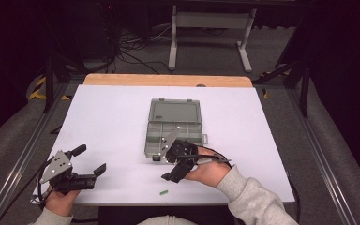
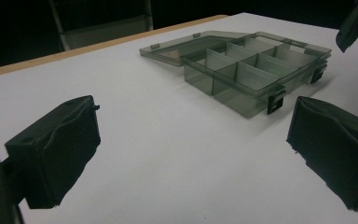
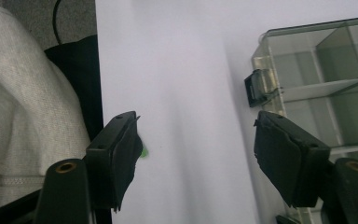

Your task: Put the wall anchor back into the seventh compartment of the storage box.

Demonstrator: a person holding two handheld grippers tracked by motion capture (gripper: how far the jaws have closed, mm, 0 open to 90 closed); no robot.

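Item: compartment organizer box (image 1: 174, 126), translucent grey-green plastic, lid laid open flat toward 12 o'clock, dividers bare, two black latches on its near wall. Sits mid-surface (image 1: 112, 117).

Item: small green piece (image 1: 163, 191), at 6 o'clock of the box, near the surface edge.

Right tongs (image 1: 180, 166): spread apart, nothing between them, just beside the box's near wall, green piece close to one jaw.

Left tongs (image 1: 89, 161): spread apart, bare, at 8 o'clock, well apart from the box.

Risk, judged: the tiny green piece could skid off the edge if pinched off-centre; the light box could slide if nudged.
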